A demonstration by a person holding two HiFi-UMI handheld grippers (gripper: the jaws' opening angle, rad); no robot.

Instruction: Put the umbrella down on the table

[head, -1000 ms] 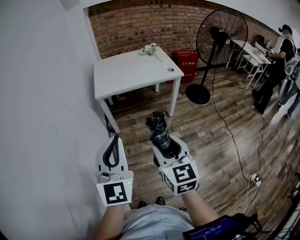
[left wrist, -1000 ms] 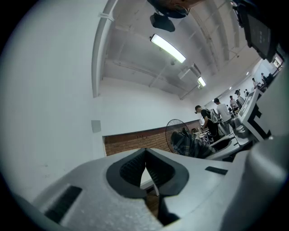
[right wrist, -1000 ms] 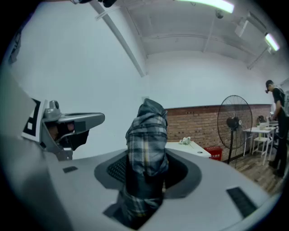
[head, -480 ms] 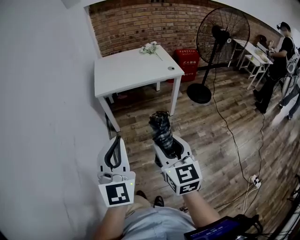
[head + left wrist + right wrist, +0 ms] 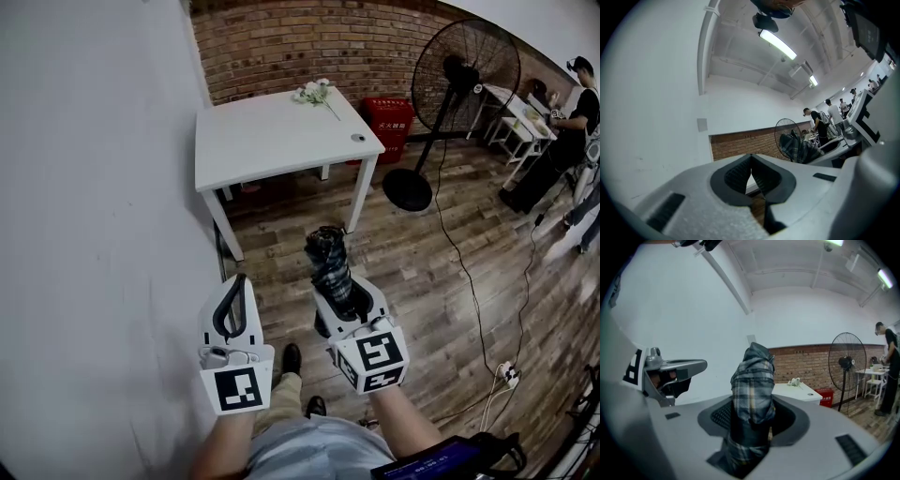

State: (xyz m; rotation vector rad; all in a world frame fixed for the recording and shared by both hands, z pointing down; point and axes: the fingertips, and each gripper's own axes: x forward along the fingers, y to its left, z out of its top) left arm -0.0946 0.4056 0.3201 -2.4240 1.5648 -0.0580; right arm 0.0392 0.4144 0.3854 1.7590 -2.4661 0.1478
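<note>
The umbrella [image 5: 752, 394] was gripped between the jaws of the right gripper [image 5: 342, 295], at the lower centre of the head view, its tip pointed toward the table [image 5: 272, 141] at upper centre. The left gripper [image 5: 238, 284], lower left, was held with jaws closed together, beside a white wall [image 5: 94, 187]

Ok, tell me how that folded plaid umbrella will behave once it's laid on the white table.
The umbrella is a stubby cylinder, so it may roll on the flat table. Its bunched plaid fabric looks soft, probably damping that.
</note>
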